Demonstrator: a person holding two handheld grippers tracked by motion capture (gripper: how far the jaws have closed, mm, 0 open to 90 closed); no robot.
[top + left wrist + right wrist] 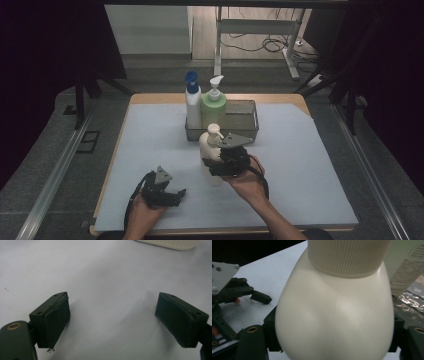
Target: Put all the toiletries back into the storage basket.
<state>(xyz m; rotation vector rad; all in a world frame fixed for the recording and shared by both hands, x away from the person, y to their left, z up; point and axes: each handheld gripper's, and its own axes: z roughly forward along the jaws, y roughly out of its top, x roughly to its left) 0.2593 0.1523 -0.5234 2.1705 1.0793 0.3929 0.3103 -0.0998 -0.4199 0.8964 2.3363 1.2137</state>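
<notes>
A cream pump bottle [212, 150] stands upright at the middle of the mat, in front of the basket. My right gripper [216, 168] is shut on its rounded body from the near right. In the right gripper view the bottle [334, 315] sits between both jaws, with its ribbed collar at the top. I cannot tell whether its base touches the mat. My left gripper [176, 194] rests low near the front edge, left of the bottle, open with nothing between its fingers [52, 320]. Beyond those jaws, at the top, is an edge of the cream bottle [170, 243].
A wire basket [245, 125] at the back centre holds a white bottle with a blue cap [192, 102] and a green pump bottle [213, 105]. The pale mat [300, 165] covers the wooden table. The left gripper [259, 297] lies beyond the bottle's left side.
</notes>
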